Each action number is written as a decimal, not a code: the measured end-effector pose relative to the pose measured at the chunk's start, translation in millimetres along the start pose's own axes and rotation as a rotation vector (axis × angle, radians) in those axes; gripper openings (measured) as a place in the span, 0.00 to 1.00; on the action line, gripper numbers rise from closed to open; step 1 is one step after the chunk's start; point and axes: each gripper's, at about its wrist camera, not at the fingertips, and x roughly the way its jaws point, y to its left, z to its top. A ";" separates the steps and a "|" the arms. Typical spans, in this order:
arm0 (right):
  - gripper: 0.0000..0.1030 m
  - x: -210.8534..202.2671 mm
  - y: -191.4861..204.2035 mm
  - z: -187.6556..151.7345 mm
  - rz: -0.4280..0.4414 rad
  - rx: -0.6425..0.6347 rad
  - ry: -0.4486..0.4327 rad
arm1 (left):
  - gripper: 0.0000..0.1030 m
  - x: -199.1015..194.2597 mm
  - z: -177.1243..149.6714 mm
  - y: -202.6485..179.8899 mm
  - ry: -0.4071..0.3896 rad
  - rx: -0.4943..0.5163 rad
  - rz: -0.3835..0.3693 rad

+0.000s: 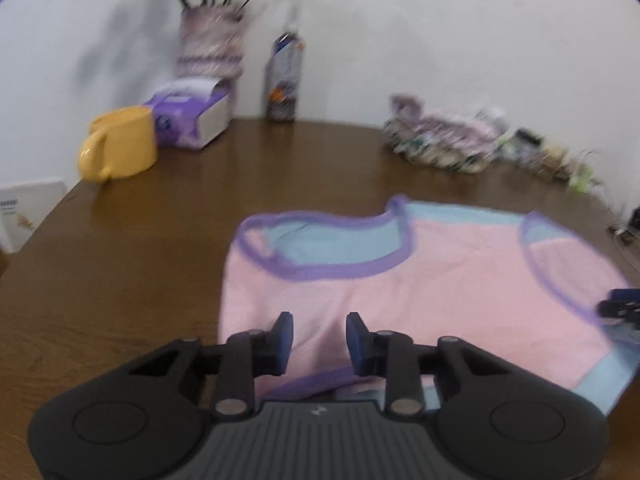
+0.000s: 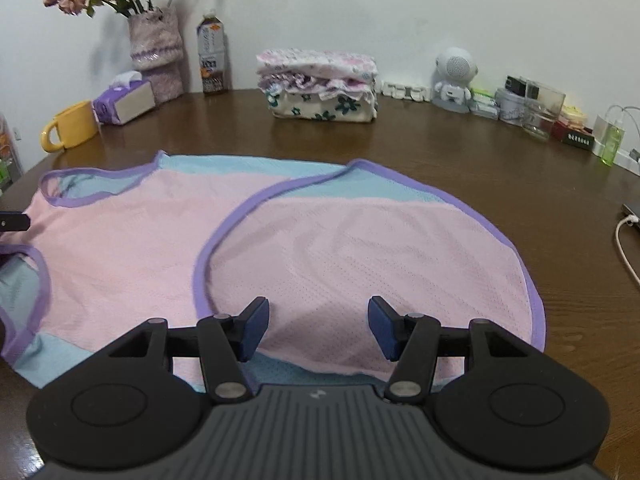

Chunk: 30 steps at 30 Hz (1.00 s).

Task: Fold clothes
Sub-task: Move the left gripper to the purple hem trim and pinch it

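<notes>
A pink sleeveless top (image 1: 440, 280) with purple trim and a light blue inside lies flat on the brown table (image 1: 140, 260). My left gripper (image 1: 320, 340) hovers over its near edge; the blue pads stand a short way apart and I see nothing pinched between them. In the right wrist view the top (image 2: 120, 248) has one side folded over into a rounded flap (image 2: 380, 256). My right gripper (image 2: 318, 328) stands open above that flap's near edge, holding nothing. Each gripper's tip shows at the edge of the other's view: the right gripper (image 1: 618, 308) and the left gripper (image 2: 14, 222).
Along the back wall stand a yellow mug (image 2: 70, 126), a purple tissue box (image 2: 124, 100), a vase of flowers (image 2: 156, 50), a drink carton (image 2: 212, 60), a stack of folded clothes (image 2: 320, 88), a white figure (image 2: 454, 80) and jars (image 2: 540, 108). A white cable (image 2: 626, 256) lies at the right.
</notes>
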 end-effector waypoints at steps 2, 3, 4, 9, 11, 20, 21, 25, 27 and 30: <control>0.61 0.5 -4.7 -5.1 -0.017 0.006 -0.003 | 0.24 0.5 -0.5 5.1 -0.008 0.002 0.031; 0.64 -0.9 -7.9 -7.0 -0.024 0.013 -0.005 | 0.24 -0.4 0.5 7.7 -0.007 -0.005 0.038; 0.64 -2.4 -11.2 -8.7 -0.030 0.020 -0.005 | 0.25 -2.4 3.1 9.7 -0.016 -0.018 0.019; 0.64 -7.0 -8.7 5.9 0.020 0.058 -0.022 | 0.36 -0.1 25.8 -0.2 -0.070 0.016 -0.021; 0.64 -5.4 6.6 19.7 0.052 0.028 -0.050 | 0.38 7.5 34.4 -5.2 -0.071 0.033 -0.019; 0.63 61.8 62.0 79.5 0.106 -0.042 -0.023 | 0.39 39.0 25.6 6.8 -0.045 -0.007 0.009; 0.62 69.1 65.4 82.7 0.106 -0.045 -0.019 | 0.39 39.3 24.8 8.4 -0.053 -0.016 0.009; 0.62 91.6 75.2 86.1 0.094 -0.063 0.000 | 0.39 37.4 23.0 12.2 -0.064 -0.029 0.006; 0.62 97.3 76.1 82.9 0.073 -0.080 0.000 | 0.39 37.0 21.8 14.2 -0.070 -0.037 0.006; 0.63 96.7 64.7 81.0 0.058 -0.052 -0.012 | 0.39 36.1 20.4 17.9 -0.079 -0.060 0.005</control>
